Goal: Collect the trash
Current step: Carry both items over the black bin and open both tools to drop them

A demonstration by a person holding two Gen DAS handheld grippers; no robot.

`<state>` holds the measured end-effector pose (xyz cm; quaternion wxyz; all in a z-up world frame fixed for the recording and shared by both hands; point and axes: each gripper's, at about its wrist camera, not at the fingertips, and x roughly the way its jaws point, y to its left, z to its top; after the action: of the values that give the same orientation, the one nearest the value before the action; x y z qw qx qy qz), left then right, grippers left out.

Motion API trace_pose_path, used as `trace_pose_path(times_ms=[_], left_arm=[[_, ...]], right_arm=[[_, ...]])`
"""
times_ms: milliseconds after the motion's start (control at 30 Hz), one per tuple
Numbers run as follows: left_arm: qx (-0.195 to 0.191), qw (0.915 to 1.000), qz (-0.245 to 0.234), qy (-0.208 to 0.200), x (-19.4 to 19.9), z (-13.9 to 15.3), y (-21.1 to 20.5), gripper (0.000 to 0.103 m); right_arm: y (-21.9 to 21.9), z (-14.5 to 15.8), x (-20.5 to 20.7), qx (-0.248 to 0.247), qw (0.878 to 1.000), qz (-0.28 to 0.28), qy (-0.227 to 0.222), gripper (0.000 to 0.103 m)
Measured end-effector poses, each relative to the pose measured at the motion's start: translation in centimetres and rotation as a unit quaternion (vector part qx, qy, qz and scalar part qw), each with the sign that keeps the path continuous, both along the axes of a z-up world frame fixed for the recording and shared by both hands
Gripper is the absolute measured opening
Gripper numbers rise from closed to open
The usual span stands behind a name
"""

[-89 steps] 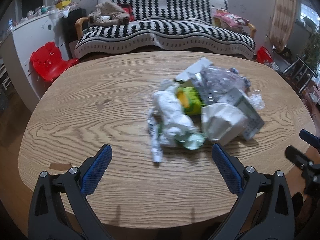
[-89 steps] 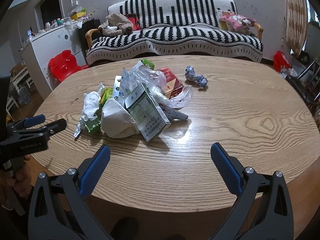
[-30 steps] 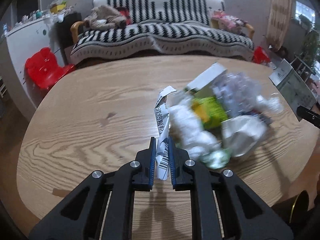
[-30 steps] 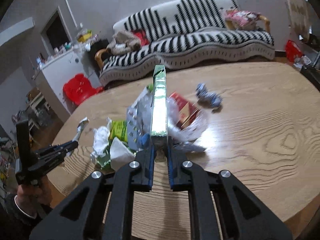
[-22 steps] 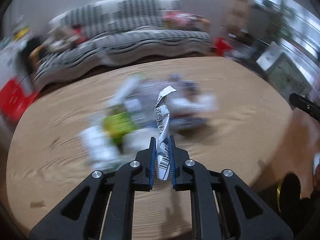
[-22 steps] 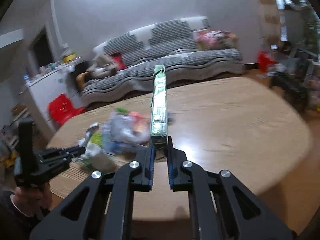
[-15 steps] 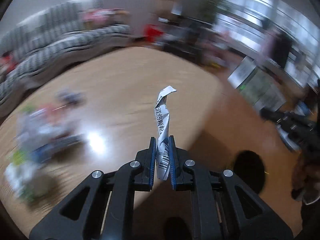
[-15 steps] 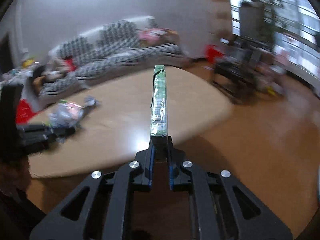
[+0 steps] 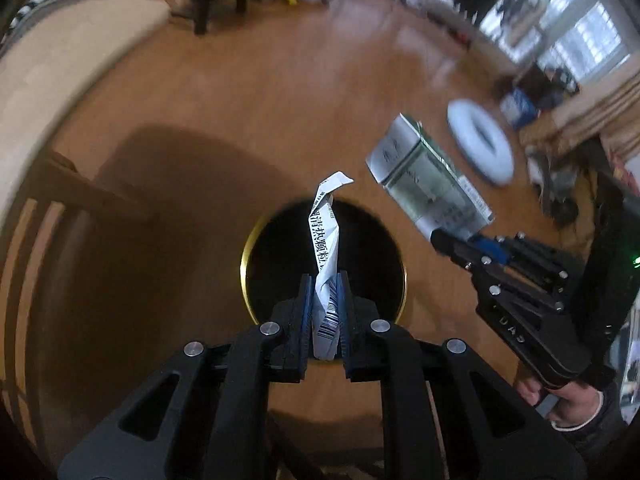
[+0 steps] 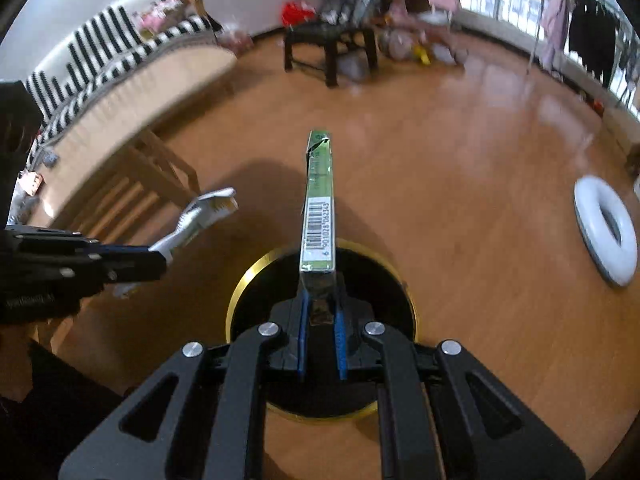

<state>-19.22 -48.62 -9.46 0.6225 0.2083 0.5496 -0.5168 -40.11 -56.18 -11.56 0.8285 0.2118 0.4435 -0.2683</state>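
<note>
My left gripper [image 9: 323, 280] is shut on a twisted white paper wrapper [image 9: 326, 240] with a barcode, held over the dark mouth of a round gold-rimmed trash bin [image 9: 250, 240] on the floor. My right gripper [image 10: 319, 300] is shut on a flattened green-and-white carton [image 10: 319, 200], edge-on, above the same bin [image 10: 240, 284]. In the left wrist view the carton [image 9: 428, 176] and the right gripper [image 9: 448, 242] hang to the right of the bin. In the right wrist view the left gripper [image 10: 160, 258] and its wrapper [image 10: 204, 210] come in from the left.
The wooden table's edge [image 9: 60, 56] curves along the left, with a wooden chair [image 10: 136, 184] under it. A white ring [image 10: 604, 228] lies on the wood floor to the right. A dark stool [image 10: 328, 44] and striped sofa [image 10: 100, 44] stand farther back.
Both grippers swung away from the table and its trash pile and tilted down over the floor bin, each still holding its piece. The bin has come into view below them.
</note>
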Motion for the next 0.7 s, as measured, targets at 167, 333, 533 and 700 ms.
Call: trace_pose_path(times_ms=[167,333,533,700], left_arm=[[0.057,0.9980,-0.028,0.006,-2.3,-5.0,-0.5,0.012],[0.064,0.9974,-0.031,0.004,-1.5,-6.4,-0.3,0.012],[0.061,0.9977,-0.029,0.006,-2.3,-5.8,-2.4,0.012],[0.056,0.9979,-0.032,0.010,-2.4,-5.2,-3.1,0.042]], right_arm=[[-0.9,-3.5,-1.7,0.057,0.998,-0.017,0.021,0.012],[-0.2,-5.1,-2.3,0.084,0.996,-0.023,0.023,0.012],[-1.6,-4.6,-0.5,0.089,0.996,-0.024,0.018,0.012],[-2.6,-4.1,-0.9,0.084,0.995,-0.044,0.014,0.039]])
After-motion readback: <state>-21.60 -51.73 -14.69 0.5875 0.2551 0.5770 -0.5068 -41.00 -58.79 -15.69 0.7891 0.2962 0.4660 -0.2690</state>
